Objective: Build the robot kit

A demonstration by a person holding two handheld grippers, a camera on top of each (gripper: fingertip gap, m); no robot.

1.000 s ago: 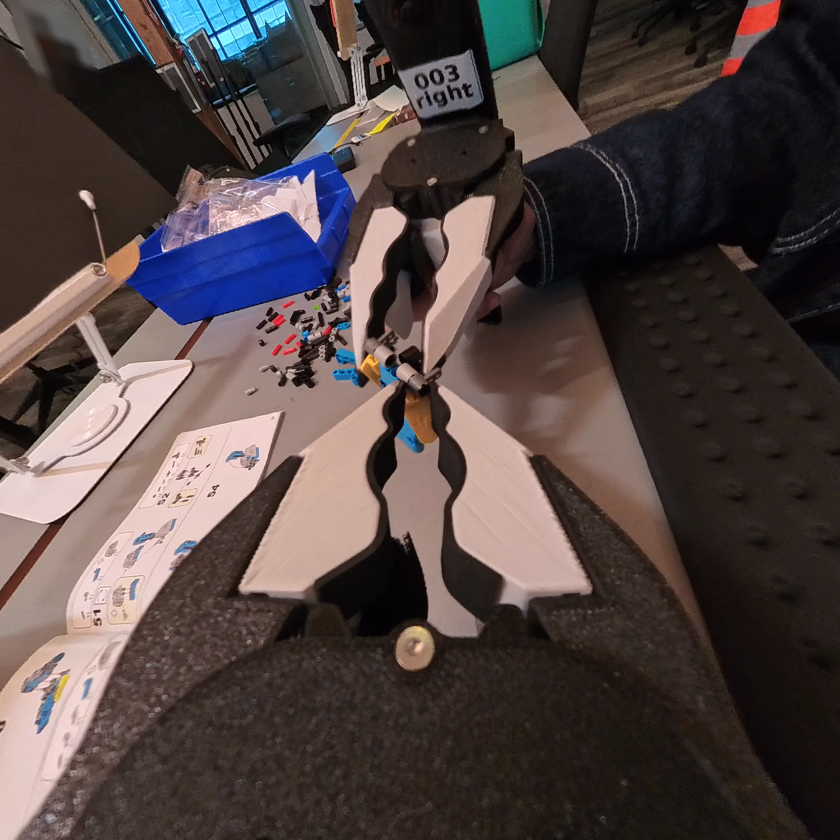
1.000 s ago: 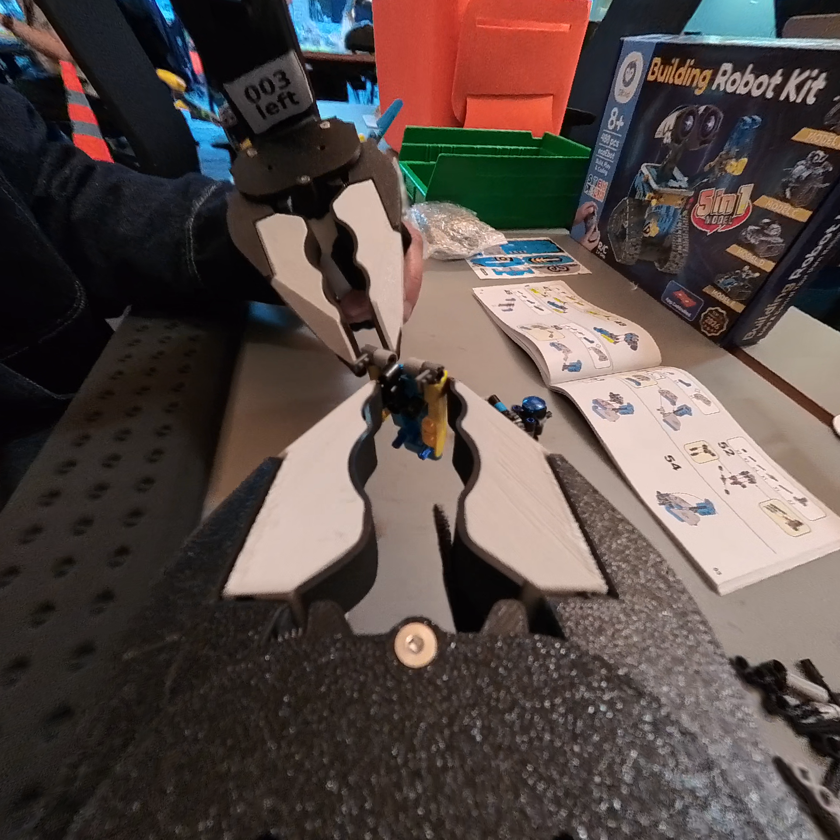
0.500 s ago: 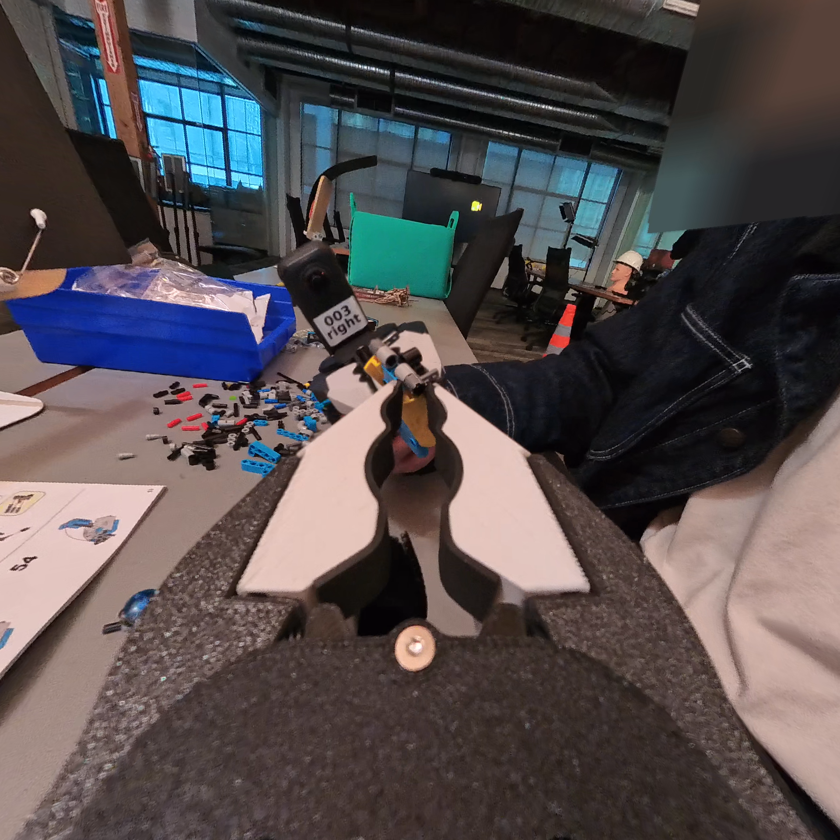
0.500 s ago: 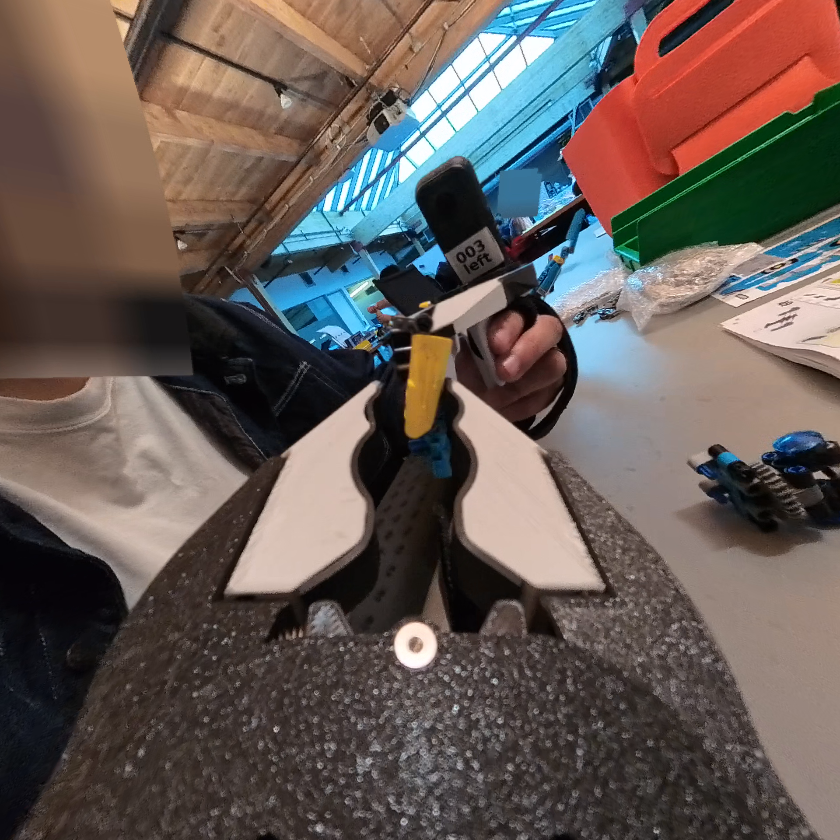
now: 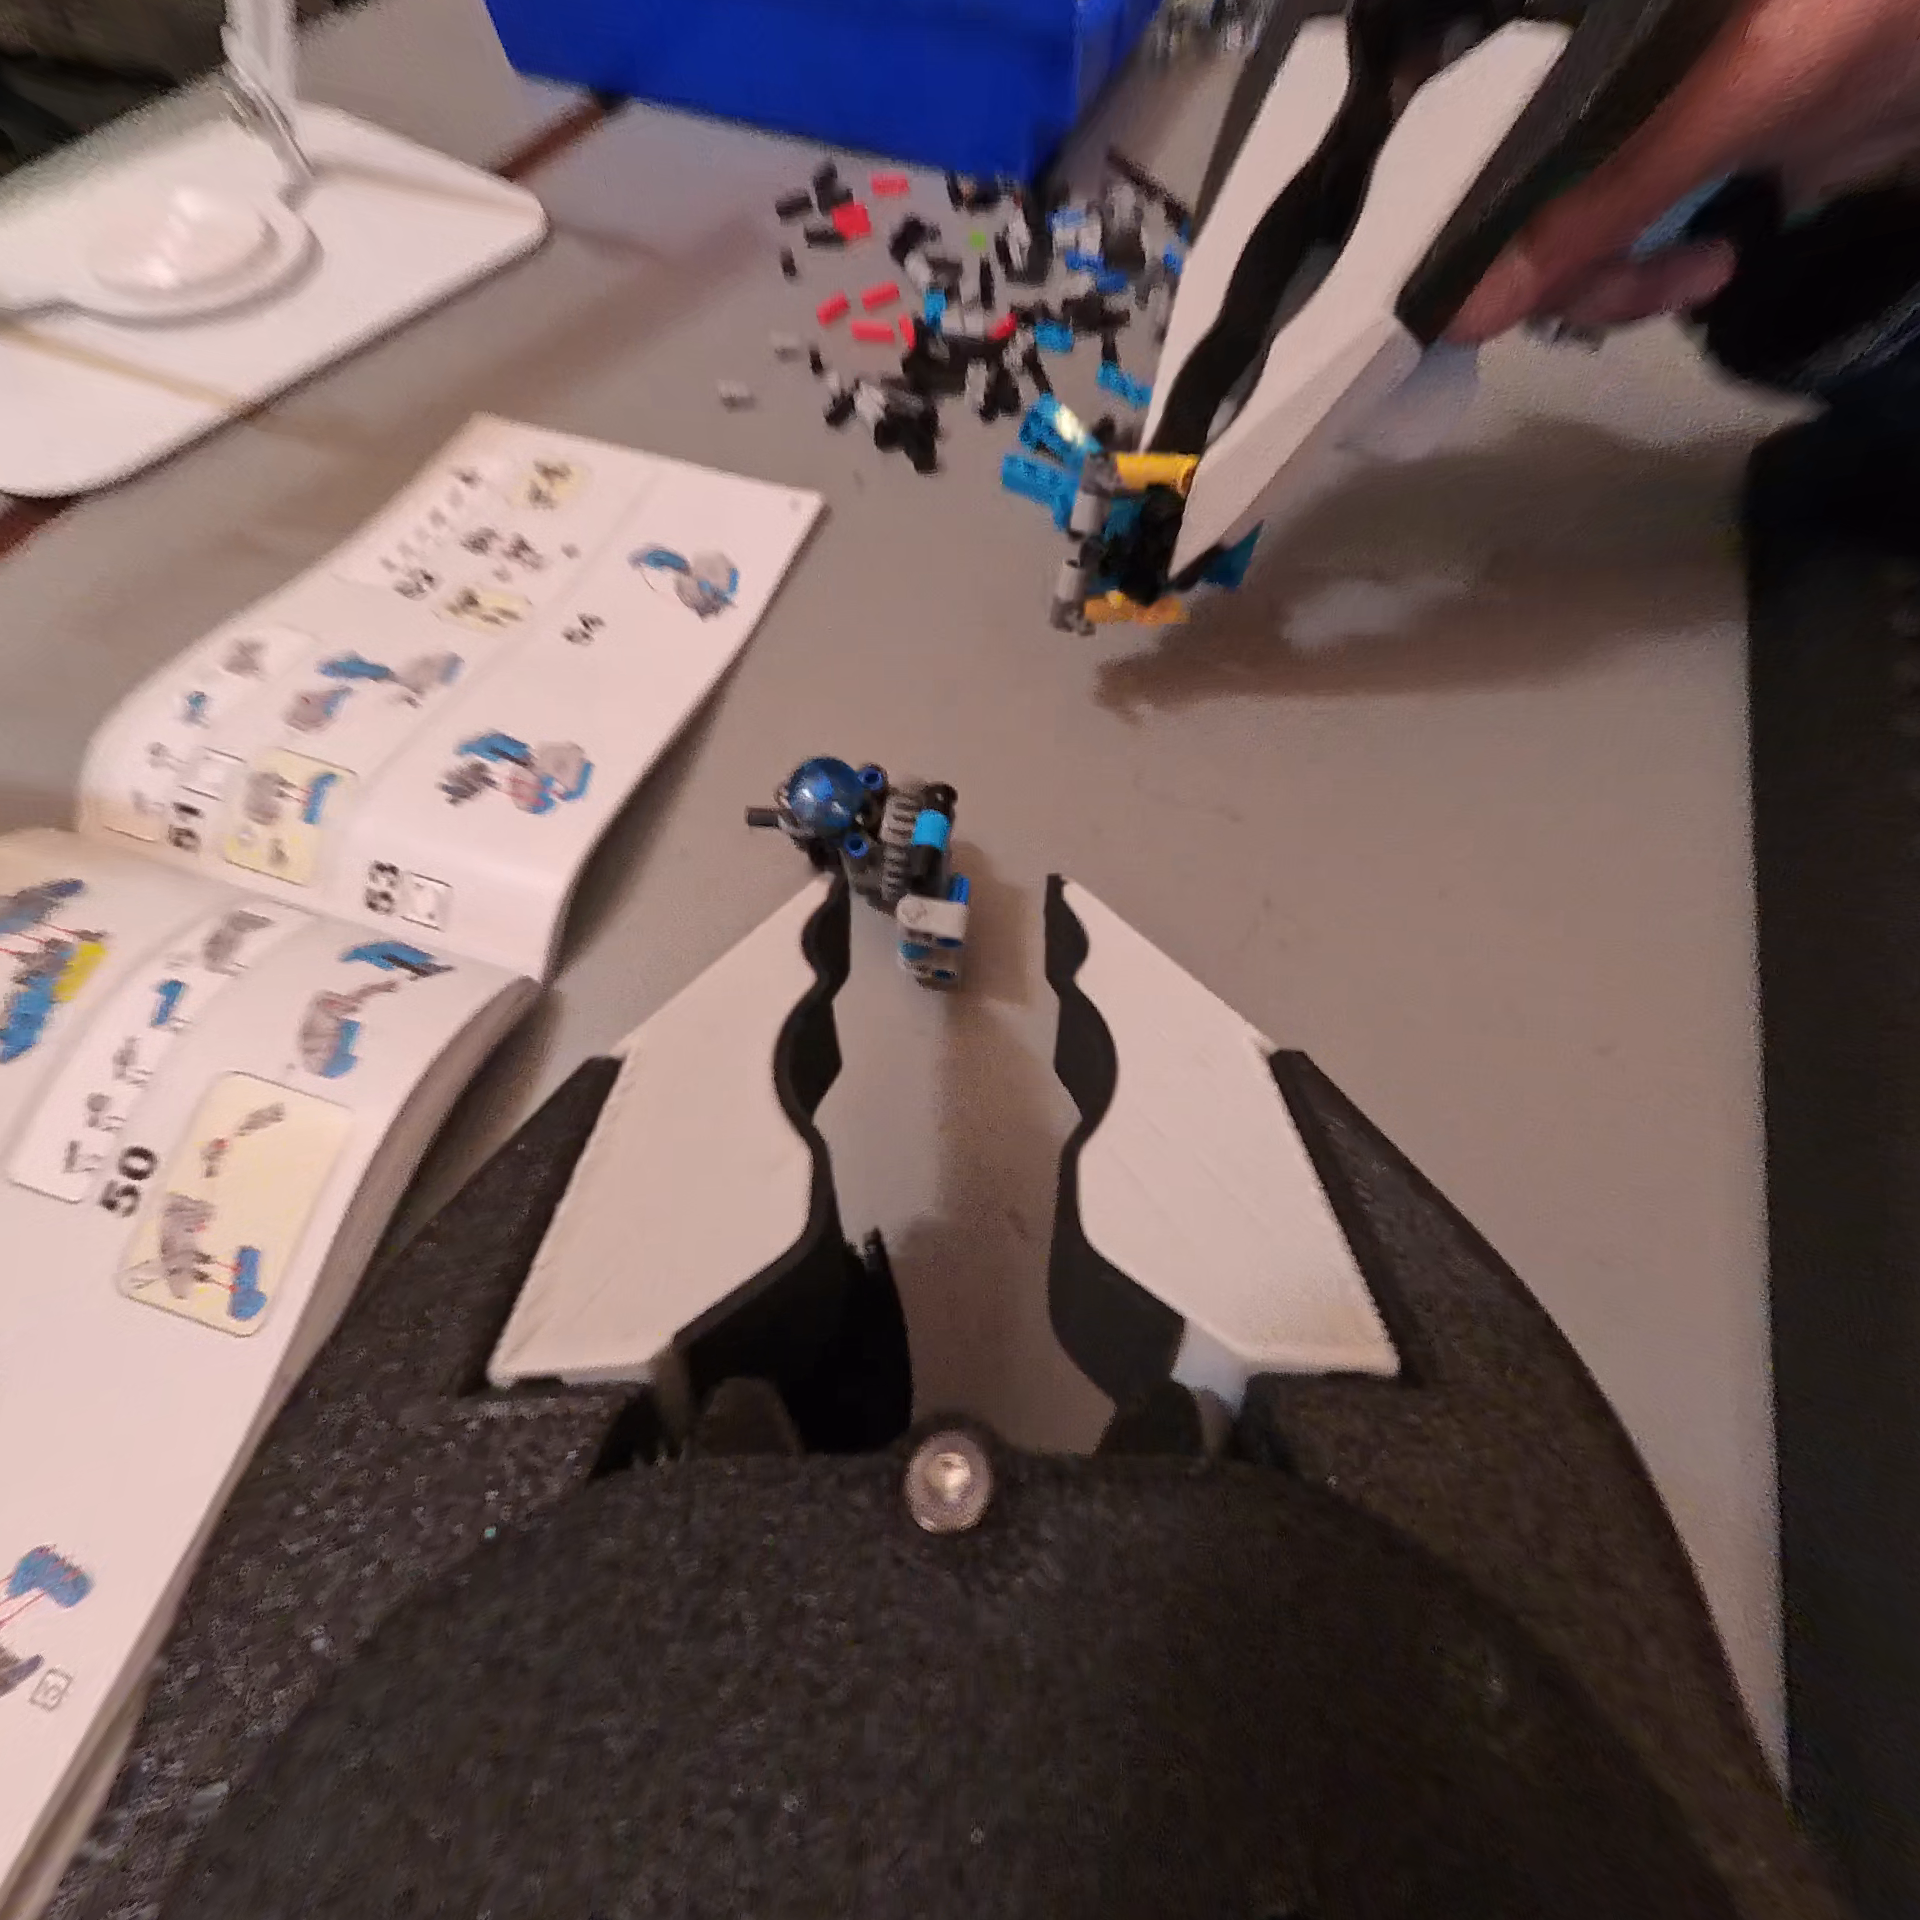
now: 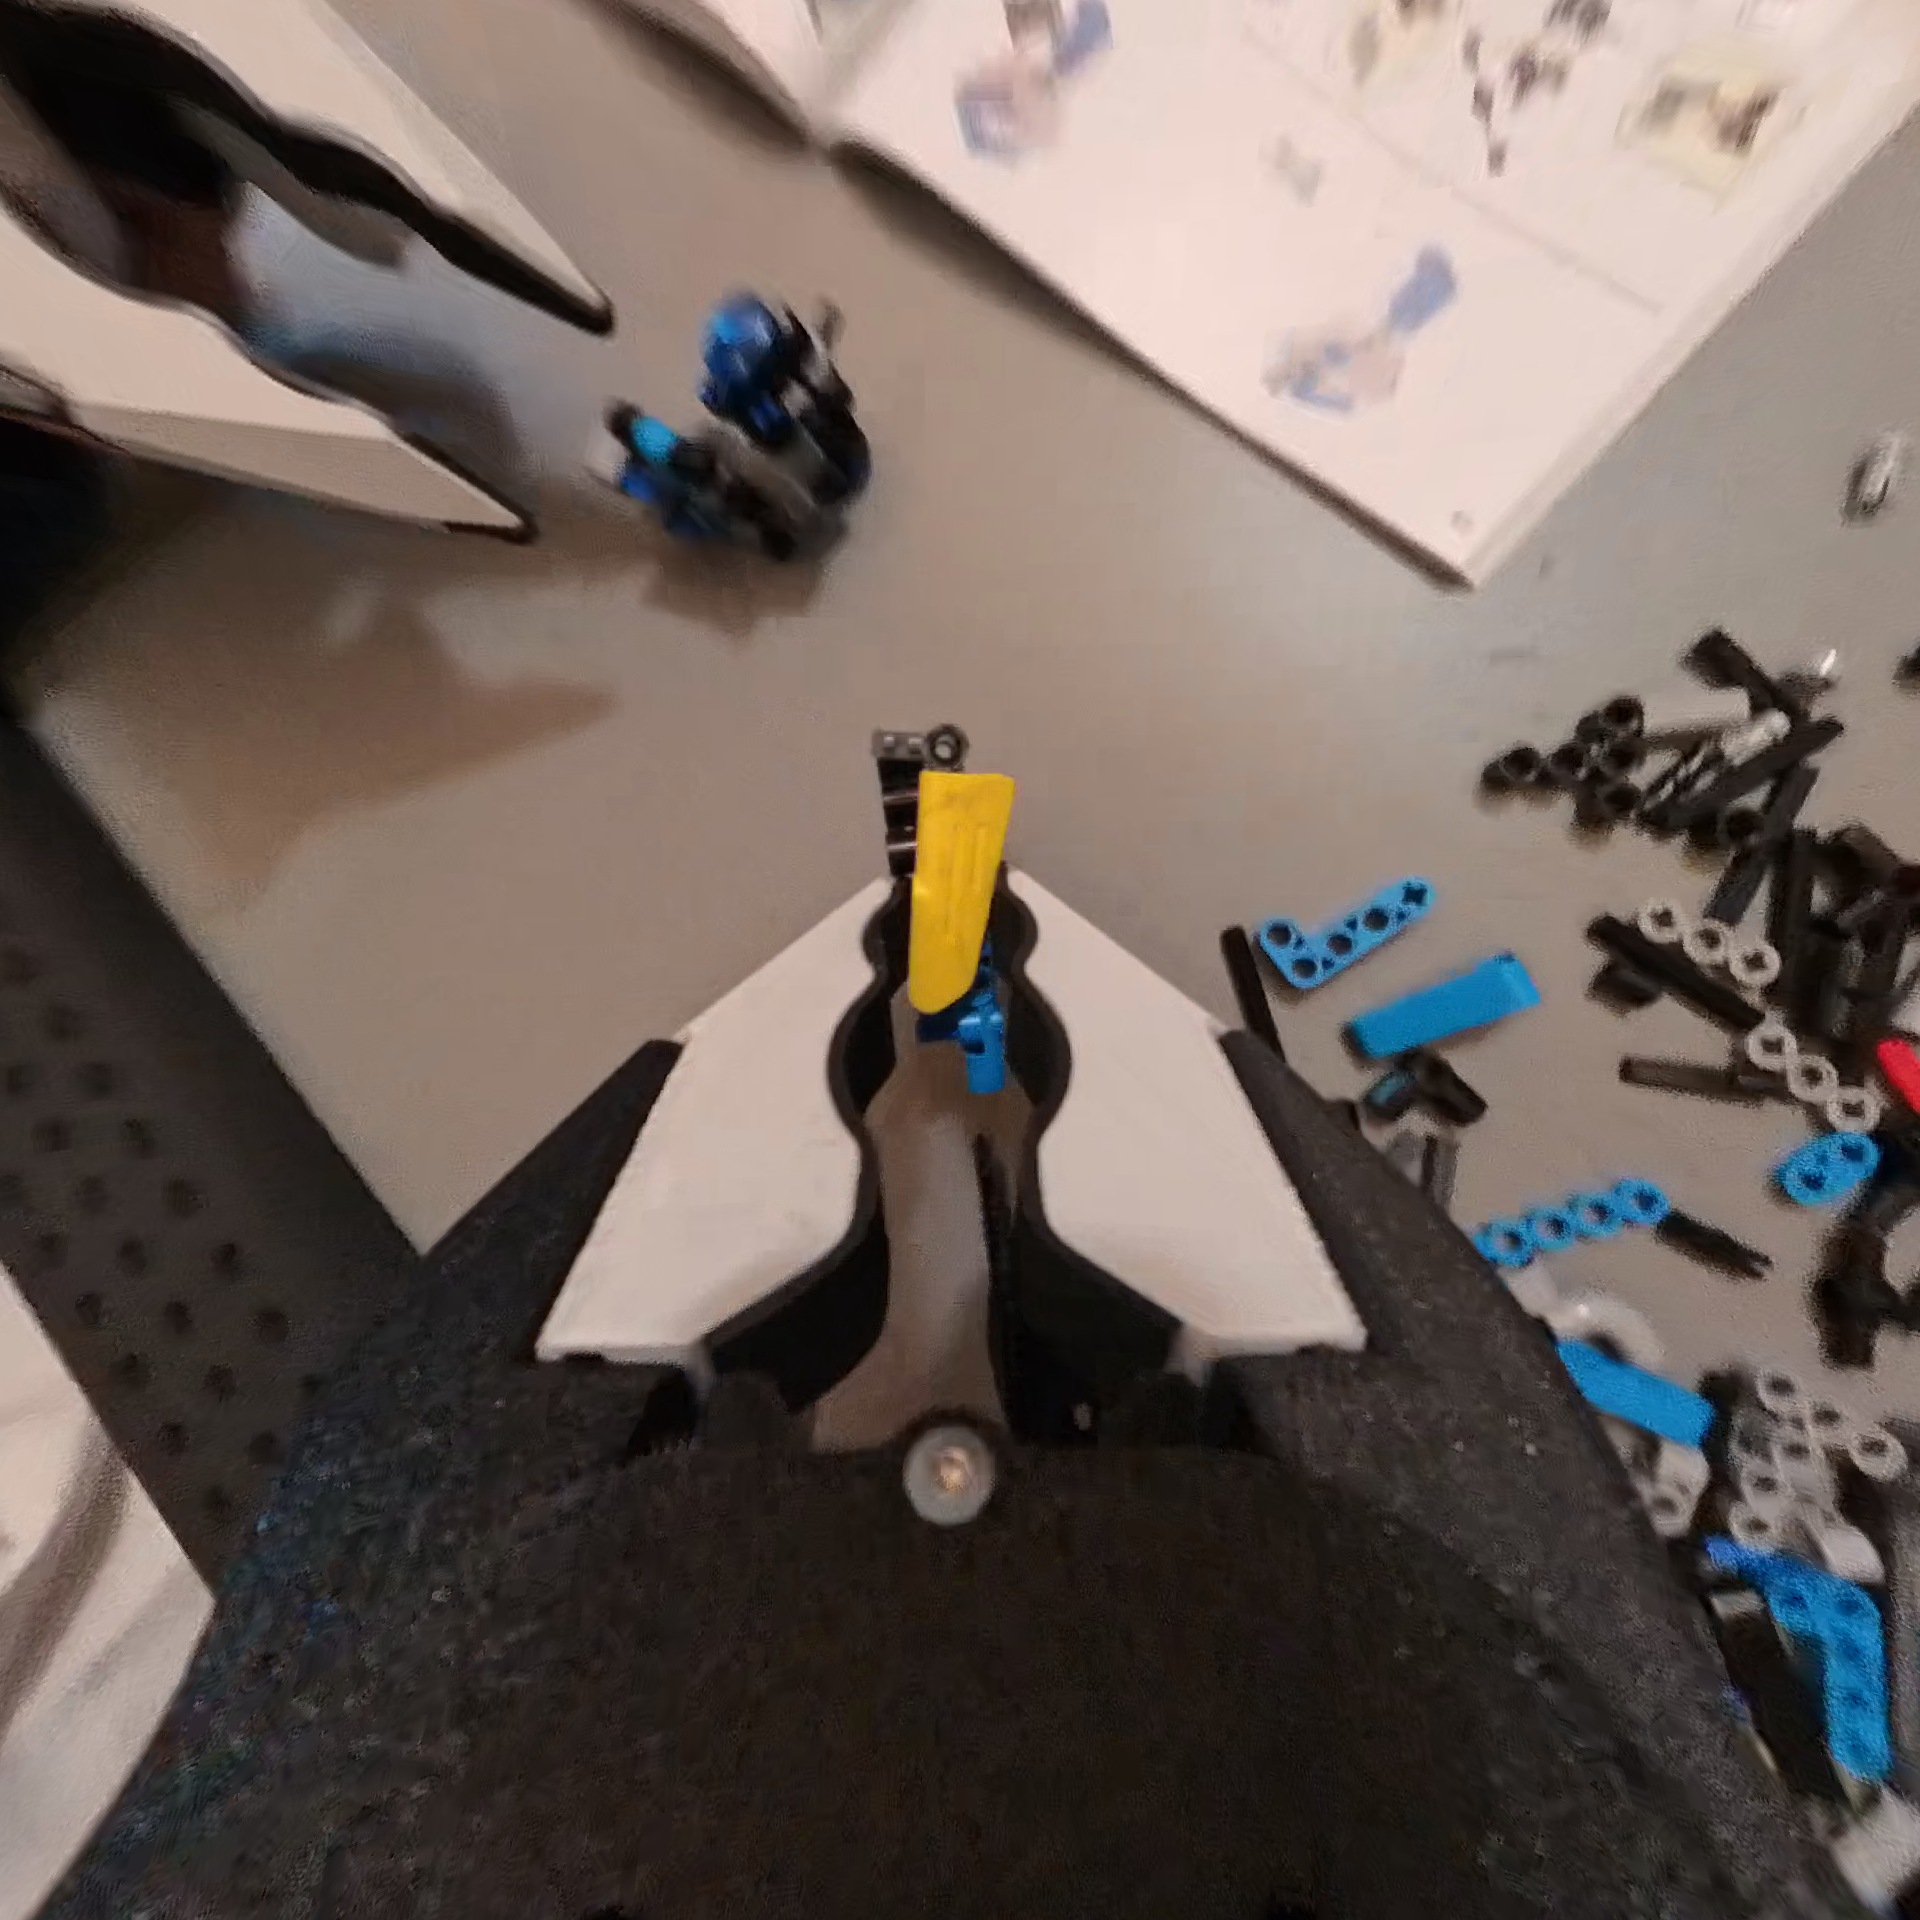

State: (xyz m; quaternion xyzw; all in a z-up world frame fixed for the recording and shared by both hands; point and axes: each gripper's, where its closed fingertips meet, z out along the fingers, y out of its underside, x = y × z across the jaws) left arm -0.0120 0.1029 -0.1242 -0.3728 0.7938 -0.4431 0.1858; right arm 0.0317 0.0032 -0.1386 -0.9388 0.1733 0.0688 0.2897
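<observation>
My left gripper [image 5: 943, 885] is open and empty, low over the grey table. A small blue and black brick assembly [image 5: 883, 857] with a blue dome lies just ahead, between the fingertips. It also shows in the right wrist view [image 6: 753, 436], next to the left gripper's open fingers [image 6: 312, 353]. My right gripper [image 6: 948, 883] is shut on a yellow, black and blue brick assembly [image 6: 954, 894] held above the table. In the left wrist view the right gripper [image 5: 1179, 509] holds that assembly [image 5: 1127, 545] at the upper right, near the loose parts.
An open instruction booklet [image 5: 343, 831] lies to the left. A pile of loose black, blue and red parts [image 5: 966, 301] lies beyond, in front of a blue bin [image 5: 831, 73]. A white lamp base [image 5: 208, 260] is at far left. A black dotted mat [image 5: 1834, 935] borders the right. Spacing between my two grippers at the tips: around 12 cm.
Both grippers have tipped down toward the table. My left gripper has let go of the yellow assembly, opened and moved to the blue dome assembly. The right still holds the yellow assembly.
</observation>
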